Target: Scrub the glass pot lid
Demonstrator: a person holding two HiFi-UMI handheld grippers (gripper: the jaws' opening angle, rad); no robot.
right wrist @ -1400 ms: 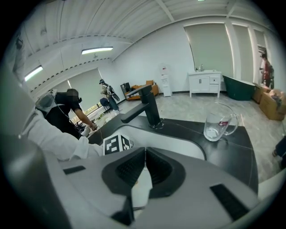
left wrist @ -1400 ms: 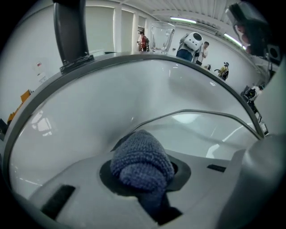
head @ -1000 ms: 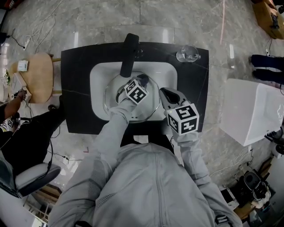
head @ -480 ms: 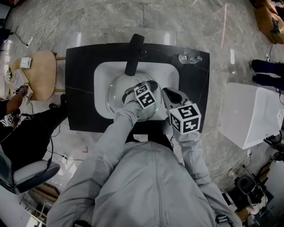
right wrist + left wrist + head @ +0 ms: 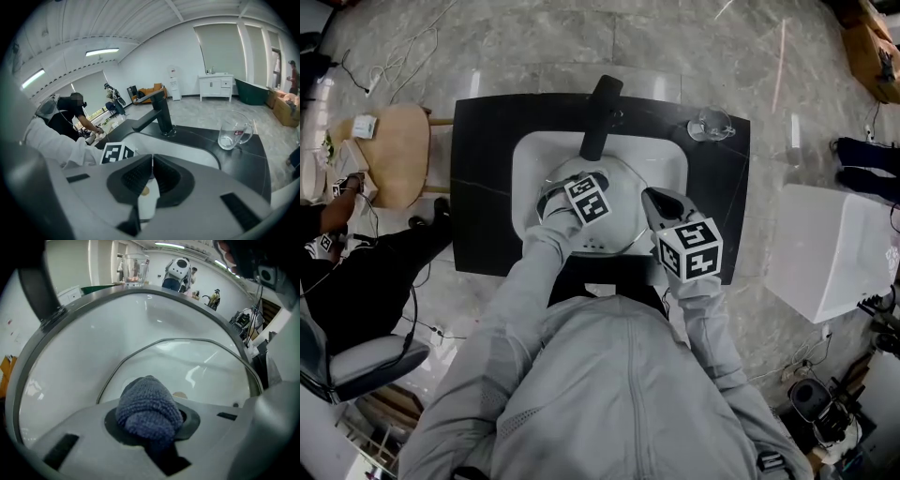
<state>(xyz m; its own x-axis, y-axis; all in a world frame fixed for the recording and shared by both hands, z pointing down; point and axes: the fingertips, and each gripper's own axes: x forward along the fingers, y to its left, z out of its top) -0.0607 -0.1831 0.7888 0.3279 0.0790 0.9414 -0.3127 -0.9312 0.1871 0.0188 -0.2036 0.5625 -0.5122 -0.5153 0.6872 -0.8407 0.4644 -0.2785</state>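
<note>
Though unseen overhead, blue cloth [image 5: 149, 408] clenched in left gripper [image 5: 151, 423]; right gripper [image 5: 151, 177] pinching rim of glass lid [image 5: 619, 192].

The left arm [image 5: 534, 281], in a grey sleeve, reaches far forward. Its left hand-held gripper [image 5: 150, 420] is squeezed tight on a blue knitted cloth [image 5: 147, 404]. The right arm [image 5: 705, 323] is bent and sits nearer, over on the right. The right hand-held gripper [image 5: 151, 177] points forward with its jaws pressed together.
</note>
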